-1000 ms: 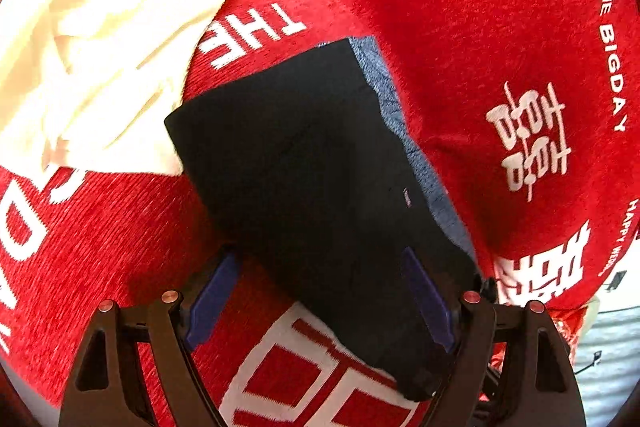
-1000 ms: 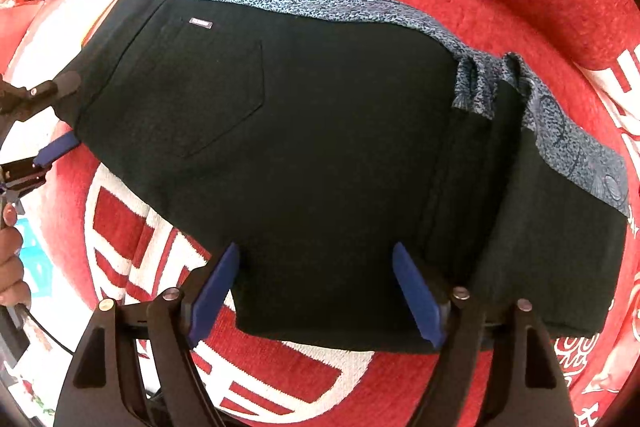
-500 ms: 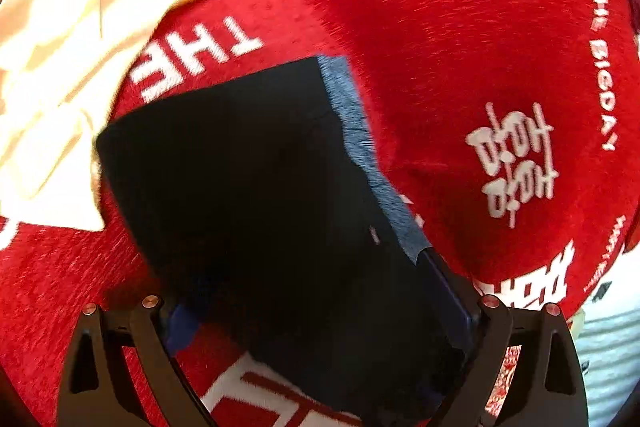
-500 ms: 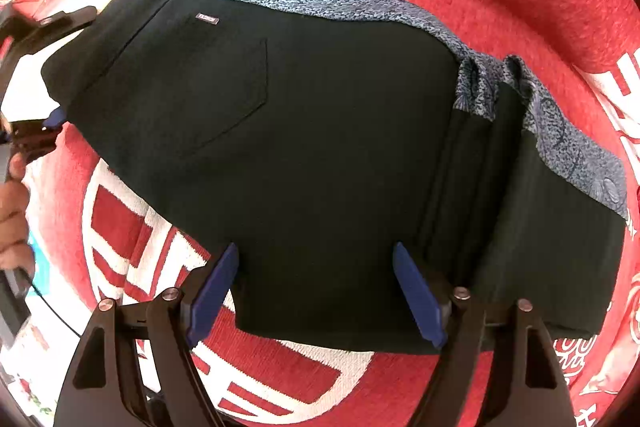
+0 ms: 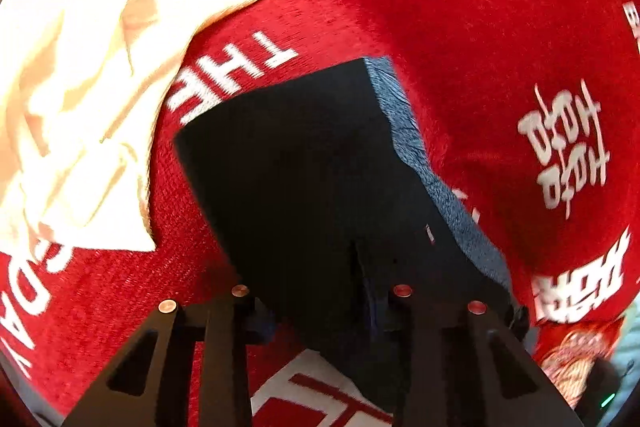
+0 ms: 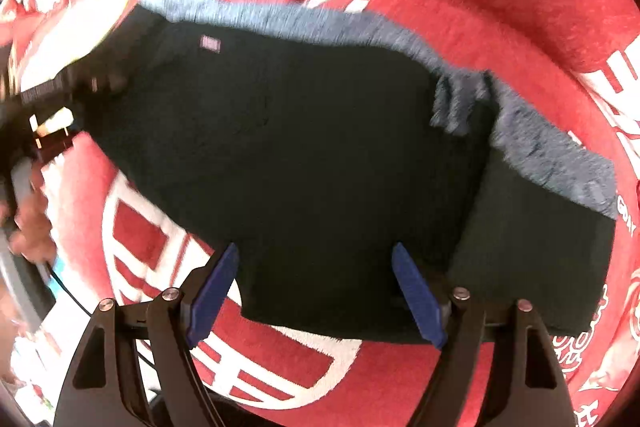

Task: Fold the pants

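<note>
Black pants (image 6: 320, 163) with a blue-grey side stripe (image 6: 304, 23) lie folded on the red blanket. In the left wrist view the pants (image 5: 304, 167) run from my left gripper (image 5: 320, 303) up and away. The left jaws have closed in on the near end of the pants and the cloth covers the pads. In the right wrist view my right gripper (image 6: 316, 287) is open, with its blue pads (image 6: 416, 291) over the near edge of the pants. The left gripper (image 6: 68, 83) shows there at the pants' left end.
The red blanket (image 5: 480, 39) with white lettering covers the whole surface. A cream garment (image 5: 80, 79) lies crumpled at the left of the left wrist view, close to the pants' far corner. A hand (image 6: 28, 223) is at the left edge of the right wrist view.
The left gripper has moved onto the pants' end and its jaws have closed from wide open. The right gripper has stayed open over the near edge.
</note>
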Tool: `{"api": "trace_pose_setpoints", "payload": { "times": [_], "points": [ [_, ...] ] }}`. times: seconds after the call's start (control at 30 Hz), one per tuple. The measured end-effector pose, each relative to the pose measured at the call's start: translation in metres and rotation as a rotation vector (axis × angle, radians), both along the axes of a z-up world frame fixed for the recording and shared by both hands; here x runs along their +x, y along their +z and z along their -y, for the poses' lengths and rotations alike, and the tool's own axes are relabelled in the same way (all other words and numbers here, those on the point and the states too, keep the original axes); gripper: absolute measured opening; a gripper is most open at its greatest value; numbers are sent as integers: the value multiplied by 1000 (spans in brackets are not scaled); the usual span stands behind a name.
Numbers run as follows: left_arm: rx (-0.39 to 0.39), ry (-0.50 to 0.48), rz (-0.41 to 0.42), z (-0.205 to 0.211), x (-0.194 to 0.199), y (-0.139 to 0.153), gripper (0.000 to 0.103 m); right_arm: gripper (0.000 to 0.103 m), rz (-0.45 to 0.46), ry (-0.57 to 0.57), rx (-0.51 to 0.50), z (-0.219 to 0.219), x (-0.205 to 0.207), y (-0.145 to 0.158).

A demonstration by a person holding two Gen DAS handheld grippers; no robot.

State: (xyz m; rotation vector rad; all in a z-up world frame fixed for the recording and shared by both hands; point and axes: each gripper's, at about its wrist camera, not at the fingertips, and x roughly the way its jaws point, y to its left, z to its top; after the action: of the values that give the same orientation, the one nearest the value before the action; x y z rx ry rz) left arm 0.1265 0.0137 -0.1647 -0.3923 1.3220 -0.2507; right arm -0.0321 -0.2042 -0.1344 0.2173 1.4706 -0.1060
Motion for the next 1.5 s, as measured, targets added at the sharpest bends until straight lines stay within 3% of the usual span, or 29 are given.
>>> {"api": "trace_pose_setpoints", "payload": {
  "times": [0.2,0.37,0.63,0.83,0.97,1.0,1.03,1.1,1.23,1.5],
  "points": [
    [271,-239,228,53,-24,33,32,83,46,-43,93,15,40,33],
    [372,-337,316,76,-38,37,32,83,67,21,222,1,104,58],
    [429,-384,379,84,-47,40,32,87,-68,252,332,-84,200,56],
    [448,-402,417,88,-53,43,32,87,-236,380,291,-147,236,19],
    [457,-404,427,90,-59,45,32,87,-333,395,231,-155,234,-7],
    [458,-404,429,91,-60,45,32,80,-350,392,224,-153,232,-12],
    [456,-406,422,91,-61,45,32,55,-356,389,225,-150,229,-15],
    [453,-410,421,92,-64,46,32,28,-347,377,245,-142,225,-14],
    [444,-456,463,104,-75,60,32,19,-264,362,288,-118,212,6],
    [391,-516,532,134,-94,104,32,18,-83,263,445,-52,171,51]
  ]
}}
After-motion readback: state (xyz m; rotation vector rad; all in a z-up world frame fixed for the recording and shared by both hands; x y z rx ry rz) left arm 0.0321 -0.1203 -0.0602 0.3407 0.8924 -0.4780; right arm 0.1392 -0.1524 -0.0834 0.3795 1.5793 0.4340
